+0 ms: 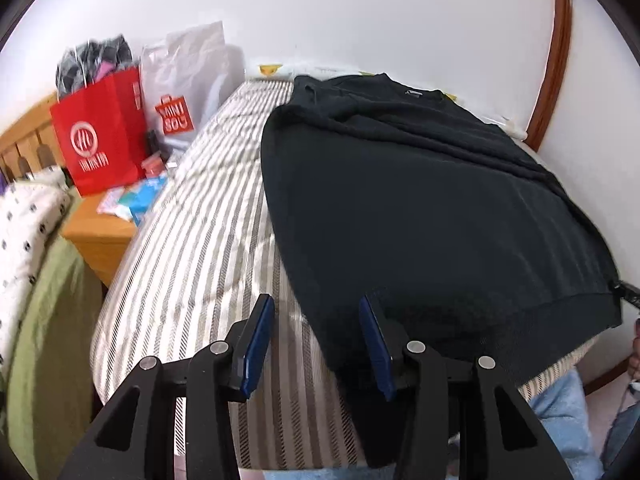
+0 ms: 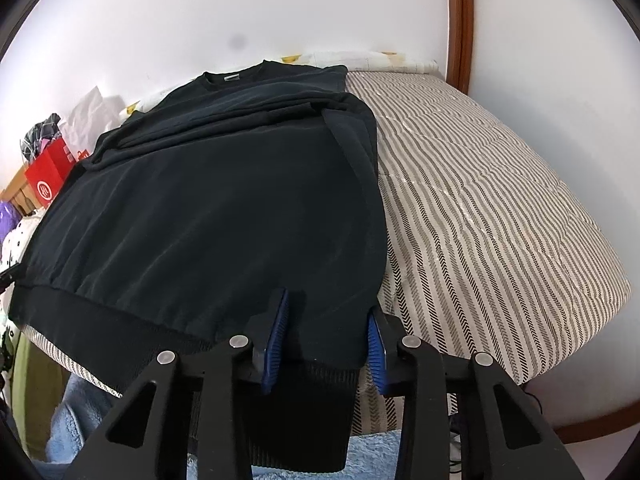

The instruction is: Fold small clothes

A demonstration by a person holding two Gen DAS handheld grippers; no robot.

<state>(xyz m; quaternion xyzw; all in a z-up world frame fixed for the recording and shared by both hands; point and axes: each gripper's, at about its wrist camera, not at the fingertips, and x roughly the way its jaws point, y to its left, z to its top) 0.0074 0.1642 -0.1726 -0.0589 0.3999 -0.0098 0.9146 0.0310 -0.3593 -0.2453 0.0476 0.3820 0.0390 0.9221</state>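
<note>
the black sweater (image 1: 420, 200) lies spread on the striped bed (image 1: 192, 216), collar toward the wall, hem hanging over the near edge. the left gripper (image 1: 316, 344) sits low at the hem's left corner, jaws apart, one finger on each side of the sweater's edge. the right gripper (image 2: 324, 340) is level at the hem's right corner, jaws apart around the ribbed band.
</note>
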